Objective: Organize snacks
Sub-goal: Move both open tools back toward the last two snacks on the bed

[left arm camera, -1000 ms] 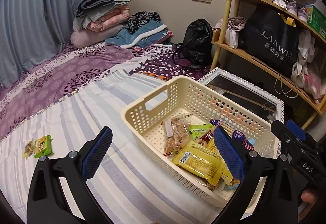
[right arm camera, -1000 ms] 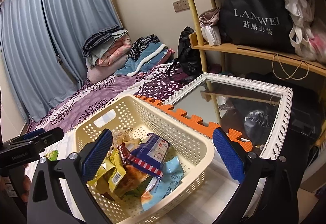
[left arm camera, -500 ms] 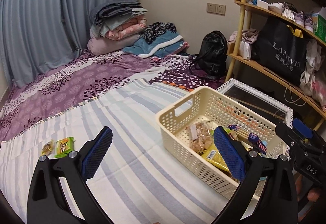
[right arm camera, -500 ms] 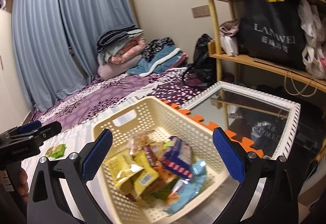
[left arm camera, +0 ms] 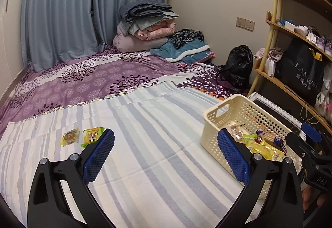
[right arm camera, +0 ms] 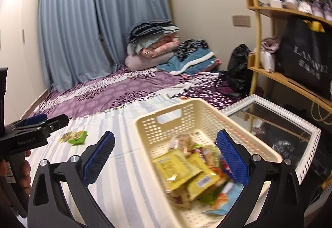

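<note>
Left wrist: left gripper [left arm camera: 166,157] fingers spread wide, empty, above striped sheet [left arm camera: 145,124]. 2 loose snack packets, yellow [left arm camera: 70,136] and green [left arm camera: 92,134], just ahead-left; cream basket [left arm camera: 238,111] well right.

Right wrist: right gripper [right arm camera: 166,157] spread, empty, over filled basket [right arm camera: 186,107]. Risk: flat packets sliding under pads, sheet pinched instead.
</note>
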A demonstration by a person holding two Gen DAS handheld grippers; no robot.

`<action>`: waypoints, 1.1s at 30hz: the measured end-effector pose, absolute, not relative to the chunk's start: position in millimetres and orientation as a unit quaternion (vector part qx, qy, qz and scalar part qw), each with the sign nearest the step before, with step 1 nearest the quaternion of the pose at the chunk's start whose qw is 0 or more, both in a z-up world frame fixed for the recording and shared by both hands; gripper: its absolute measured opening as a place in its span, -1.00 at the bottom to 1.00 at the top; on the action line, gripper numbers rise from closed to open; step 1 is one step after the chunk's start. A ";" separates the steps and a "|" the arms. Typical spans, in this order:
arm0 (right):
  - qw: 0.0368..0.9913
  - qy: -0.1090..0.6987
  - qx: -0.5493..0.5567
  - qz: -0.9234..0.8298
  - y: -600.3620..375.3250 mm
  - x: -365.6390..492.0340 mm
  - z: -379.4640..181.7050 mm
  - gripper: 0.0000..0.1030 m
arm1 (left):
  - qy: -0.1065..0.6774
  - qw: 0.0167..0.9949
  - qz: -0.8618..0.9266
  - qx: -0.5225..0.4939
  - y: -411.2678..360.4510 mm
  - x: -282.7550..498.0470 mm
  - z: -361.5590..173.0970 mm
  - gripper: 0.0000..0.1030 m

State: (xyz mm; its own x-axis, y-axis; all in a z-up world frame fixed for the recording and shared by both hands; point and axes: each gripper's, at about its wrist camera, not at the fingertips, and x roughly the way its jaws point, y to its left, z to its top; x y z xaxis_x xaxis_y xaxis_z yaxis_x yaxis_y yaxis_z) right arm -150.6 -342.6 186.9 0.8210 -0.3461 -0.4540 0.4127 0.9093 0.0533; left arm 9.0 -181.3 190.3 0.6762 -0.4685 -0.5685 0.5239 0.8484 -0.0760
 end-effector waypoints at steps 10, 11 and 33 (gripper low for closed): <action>0.953 0.267 0.058 -0.133 -283.0 -108.9 177.3 0.90 | 0.302 0.926 -0.226 0.008 -101.7 30.0 183.8 0.96; 0.953 0.271 0.054 -0.126 -276.4 -104.9 175.7 0.90 | 0.303 0.927 -0.222 0.001 -93.0 32.4 183.2 0.96; 0.934 0.354 0.027 -0.047 -207.9 -47.5 127.8 0.90 | 0.365 0.918 -0.137 -0.077 30.9 97.8 120.6 0.96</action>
